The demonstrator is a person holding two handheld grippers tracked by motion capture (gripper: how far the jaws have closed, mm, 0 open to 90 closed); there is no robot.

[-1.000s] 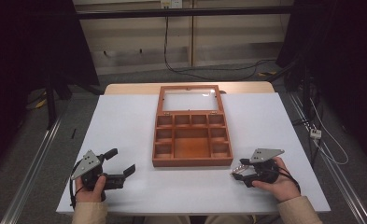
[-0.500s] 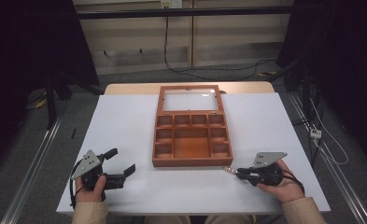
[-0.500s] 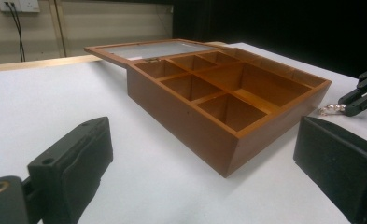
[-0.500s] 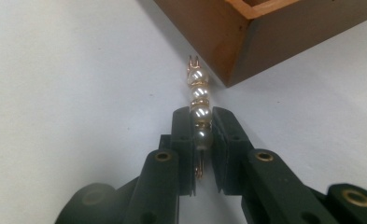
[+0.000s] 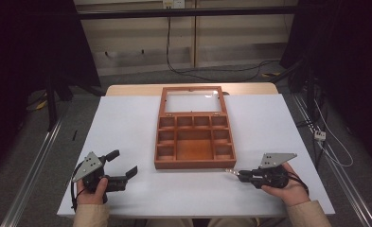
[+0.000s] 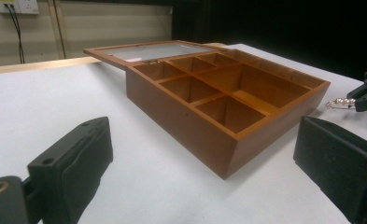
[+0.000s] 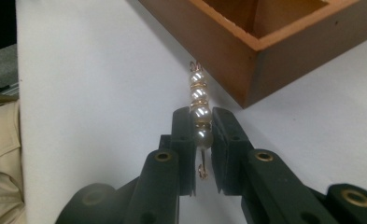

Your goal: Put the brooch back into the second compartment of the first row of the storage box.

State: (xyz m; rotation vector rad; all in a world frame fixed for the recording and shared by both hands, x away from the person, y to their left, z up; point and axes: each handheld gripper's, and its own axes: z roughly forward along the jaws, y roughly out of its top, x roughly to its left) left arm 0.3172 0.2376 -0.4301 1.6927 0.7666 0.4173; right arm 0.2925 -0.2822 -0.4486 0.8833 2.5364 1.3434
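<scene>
Pearl earring (image 7: 199, 105), a short string of pale beads wound with gold wire and ending in a hook, sits pinched between the jaws of the right claw (image 7: 201, 135), which are pressed together on its lower beads. In the high view the right claw (image 5: 243, 175) lies low over the white desk (image 5: 127, 123), just off the near right corner of the wooden box (image 5: 193, 137), with the earring (image 5: 231, 171) sticking out ahead of the jaws toward that corner. The right gripper view shows its upper end close to the box wall, though whether it touches the wood I cannot tell.

The box stands open, its glass-paned lid (image 5: 191, 100) folded back flat on the far side, and every compartment looks bare, the large middle one included. The left claw (image 5: 124, 165) rests on the desk well apart from the box at the near left, its jaws spread wide and pinching nothing; from its own camera the box (image 6: 228, 107) fills the middle ground and the earring (image 6: 337, 103) glints beyond the box's corner.

Judging from this, the pick-up is done and the placing is all ahead: the earring has yet to be lifted over the rim, lowered into a compartment and released, and the lid probably closed afterwards.
</scene>
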